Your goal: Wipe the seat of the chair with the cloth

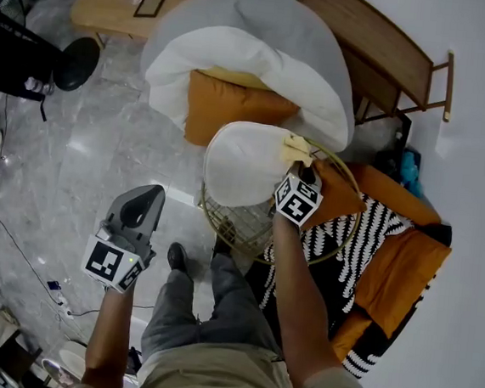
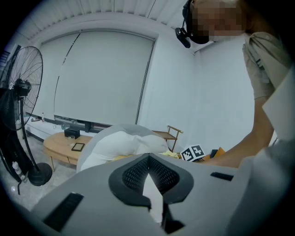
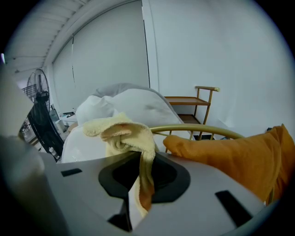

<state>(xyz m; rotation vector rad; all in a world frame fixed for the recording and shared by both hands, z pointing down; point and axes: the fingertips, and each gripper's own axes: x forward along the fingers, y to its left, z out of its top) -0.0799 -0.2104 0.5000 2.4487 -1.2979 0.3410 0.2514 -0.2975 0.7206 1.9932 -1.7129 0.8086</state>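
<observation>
The wire-framed chair (image 1: 241, 225) stands before me, its white seat (image 1: 243, 165) tilted in the frame. The yellow cloth (image 1: 299, 147) lies at the seat's upper right edge, pinched in my right gripper (image 1: 303, 171). My left gripper (image 1: 144, 201) hangs aside, pressed together and empty. Step: start of wiping, I judge. Next: press cloth flat, sweep across seat.

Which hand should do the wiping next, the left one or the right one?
Right, probably. The right gripper is shut on the yellow cloth, at the edge of the white seat. The left gripper is shut on nothing, off to the side above the floor.
</observation>
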